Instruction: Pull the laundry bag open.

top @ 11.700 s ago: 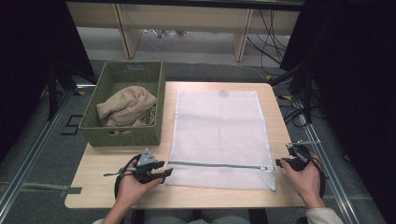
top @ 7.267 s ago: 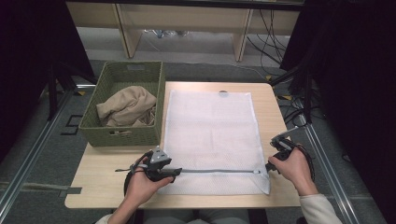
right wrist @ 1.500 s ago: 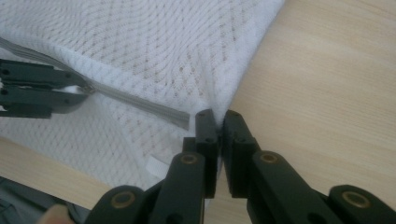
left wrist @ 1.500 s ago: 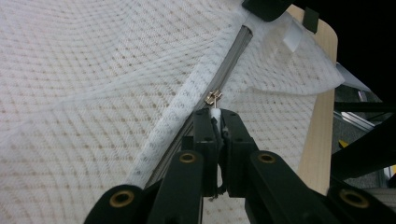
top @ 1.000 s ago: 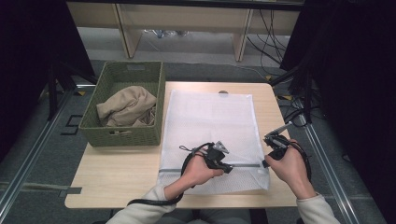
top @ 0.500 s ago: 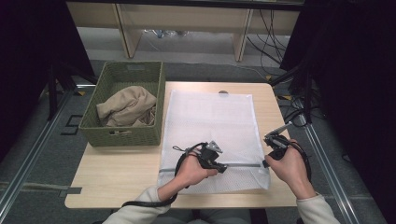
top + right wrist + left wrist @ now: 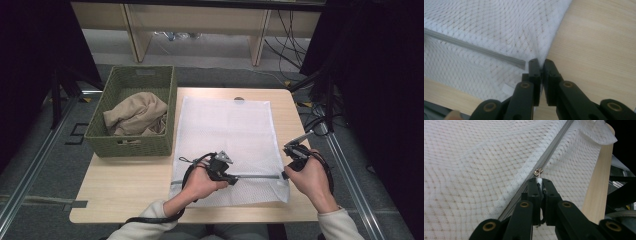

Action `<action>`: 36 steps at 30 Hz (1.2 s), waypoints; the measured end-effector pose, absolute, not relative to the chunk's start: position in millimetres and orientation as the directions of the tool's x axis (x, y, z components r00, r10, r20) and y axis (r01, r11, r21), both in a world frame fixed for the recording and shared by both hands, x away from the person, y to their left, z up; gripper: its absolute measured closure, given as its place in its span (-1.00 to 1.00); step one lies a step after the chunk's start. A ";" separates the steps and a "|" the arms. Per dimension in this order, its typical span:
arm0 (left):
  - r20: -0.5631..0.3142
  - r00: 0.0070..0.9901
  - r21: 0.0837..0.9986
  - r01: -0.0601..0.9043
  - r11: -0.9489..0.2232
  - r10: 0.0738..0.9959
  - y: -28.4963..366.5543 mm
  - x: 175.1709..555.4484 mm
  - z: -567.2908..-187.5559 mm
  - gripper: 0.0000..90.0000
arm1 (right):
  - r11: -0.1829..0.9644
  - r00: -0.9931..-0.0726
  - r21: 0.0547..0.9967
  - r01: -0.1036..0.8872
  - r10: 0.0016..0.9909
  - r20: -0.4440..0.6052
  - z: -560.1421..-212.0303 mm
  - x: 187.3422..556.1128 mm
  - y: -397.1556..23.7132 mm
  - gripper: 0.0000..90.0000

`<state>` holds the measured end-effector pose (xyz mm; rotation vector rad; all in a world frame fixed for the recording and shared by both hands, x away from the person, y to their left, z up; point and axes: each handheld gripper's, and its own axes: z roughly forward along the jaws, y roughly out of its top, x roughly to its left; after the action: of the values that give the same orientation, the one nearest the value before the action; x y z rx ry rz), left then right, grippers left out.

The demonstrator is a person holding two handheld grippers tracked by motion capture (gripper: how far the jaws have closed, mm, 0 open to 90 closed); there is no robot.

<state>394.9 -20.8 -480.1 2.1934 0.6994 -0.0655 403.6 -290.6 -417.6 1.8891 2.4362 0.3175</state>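
Moment of unzipping a white mesh laundry bag (image 7: 225, 135), which lies flat on the worktop (image 7: 125, 185) at the centre of the high view, its grey zipper (image 7: 255, 176) running across the lower part of the frame. My left gripper (image 7: 231, 179) sits mid-way along that zipper; in the left gripper view its fingers (image 7: 534, 192) are clamped together on the small white pull tab (image 7: 538, 180), with the metal slider (image 7: 537, 172) just beyond their tips. My right gripper (image 7: 285, 175) is at the right end of the zipper, near the bag's lower right corner; in the right gripper view its fingers (image 7: 534, 68) are pinched on the bag's edge fabric (image 7: 537, 53), just beside where the zipper tape ends. To the upper left of the high view stands a green woven basket (image 7: 97, 135) holding a beige garment (image 7: 135, 112), well apart from both grippers. Risks, as I judge them — the tab is thin and held only at the fingertips, so a pull angled off the zipper line could let it slip free; the loose mesh beside the slider could be drawn into the teeth and jam it; and if my right pinch gives way, the whole bag would slide along the worktop with the slider instead of opening.
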 end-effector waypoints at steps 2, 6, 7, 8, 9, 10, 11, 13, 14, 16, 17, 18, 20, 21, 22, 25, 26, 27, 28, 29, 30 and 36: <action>-0.264 0.844 0.693 0.503 -0.517 0.467 -18.4 394.8 -479.6 0.91 | 0.234 -0.253 0.185 0.954 0.963 0.089 -417.8 403.6 -290.3 0.93; -0.274 0.837 0.693 0.513 -0.505 0.474 -13.9 394.3 -478.7 0.91 | 0.238 -0.258 0.186 0.953 0.962 0.090 -418.4 404.0 -291.0 0.93; -0.273 0.836 0.695 0.514 -0.503 0.476 -12.5 394.4 -478.2 0.91 | 0.236 -0.255 0.184 0.954 0.963 0.090 -418.7 404.0 -291.0 0.93; -0.273 0.835 0.694 0.515 -0.503 0.478 -10.9 394.5 -477.6 0.92 | 0.238 -0.257 0.186 0.953 0.962 0.087 -418.9 404.1 -291.2 0.93; -0.275 0.836 0.699 0.514 -0.498 0.475 -10.1 394.4 -477.5 0.91 | 0.231 -0.251 0.190 0.954 0.964 0.090 -419.5 404.2 -291.2 0.93; -0.275 0.836 0.699 0.514 -0.498 0.475 -10.1 394.4 -477.5 0.91 | 0.231 -0.251 0.190 0.954 0.964 0.090 -419.5 404.2 -291.2 0.93; -0.283 0.835 0.695 0.517 -0.499 0.472 -8.5 394.4 -477.3 0.91 | 0.248 -0.270 0.203 0.947 0.959 0.085 -420.2 405.0 -292.8 0.93; -0.276 0.832 0.696 0.519 -0.497 0.482 -6.1 393.7 -477.7 0.92 | 0.256 -0.276 0.205 0.945 0.958 0.080 -420.5 405.2 -293.4 0.93; -0.272 0.829 0.690 0.522 -0.501 0.489 -4.7 393.6 -477.6 0.92 | 0.254 -0.275 0.205 0.945 0.958 0.080 -420.5 405.2 -293.5 0.93; -0.269 0.831 0.690 0.519 -0.504 0.488 -1.7 394.0 -477.3 0.92 | 0.244 -0.264 0.201 0.949 0.961 0.079 -420.0 404.9 -293.2 0.93; -0.275 0.827 0.690 0.525 -0.498 0.491 -0.5 393.5 -477.1 0.92 | 0.226 -0.244 0.183 0.957 0.966 0.084 -418.9 404.5 -292.2 0.93; -0.281 0.825 0.690 0.529 -0.495 0.491 1.2 393.9 -477.3 0.92 | 0.224 -0.243 0.183 0.957 0.966 0.085 -419.2 404.8 -292.6 0.93; -0.273 0.828 0.690 0.523 -0.500 0.489 4.8 394.0 -476.9 0.92 | 0.223 -0.243 0.196 0.955 0.967 0.082 -419.9 404.5 -292.4 0.93; -0.270 0.823 0.691 0.527 -0.495 0.501 6.0 393.2 -477.1 0.92 | 0.194 -0.211 0.172 0.966 0.973 0.090 -418.6 403.8 -290.5 0.93; -0.276 0.820 0.690 0.532 -0.490 0.502 7.2 392.6 -477.2 0.92 | 0.194 -0.212 0.174 0.965 0.973 0.089 -418.7 403.9 -290.5 0.93; -0.275 0.822 0.686 0.531 -0.497 0.498 12.0 392.3 -477.6 0.92 | 0.228 -0.245 0.182 0.957 0.966 0.078 -420.4 405.3 -293.3 0.93; -0.282 0.816 0.685 0.539 -0.490 0.504 13.4 391.6 -478.0 0.92 | 0.224 -0.241 0.179 0.958 0.967 0.082 -420.5 405.0 -292.7 0.93; -0.275 0.818 0.684 0.535 -0.495 0.505 15.5 391.7 -477.9 0.92 | 0.225 -0.243 0.178 0.958 0.966 0.086 -420.2 404.6 -292.6 0.93; -0.277 0.815 0.684 0.539 -0.491 0.509 17.3 391.4 -477.9 0.92 | 0.223 -0.240 0.179 0.958 0.967 0.082 -420.7 405.0 -292.8 0.93; -0.279 0.812 0.686 0.542 -0.485 0.513 19.0 391.2 -478.1 0.92 | 0.224 -0.242 0.180 0.958 0.967 0.079 -420.9 405.2 -293.0 0.93; -0.277 0.813 0.684 0.541 -0.489 0.513 21.0 391.4 -478.0 0.92 | 0.226 -0.243 0.182 0.957 0.967 0.079 -420.8 405.2 -293.3 0.93; -0.282 0.805 0.686 0.549 -0.477 0.522 26.5 389.1 -478.2 0.92 | 0.231 -0.249 0.188 0.955 0.966 0.075 -421.4 405.7 -294.1 0.93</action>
<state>389.1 26.5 -478.2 2.1684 0.7862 -0.0430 405.7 -294.1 -421.4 1.8895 2.4201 0.3017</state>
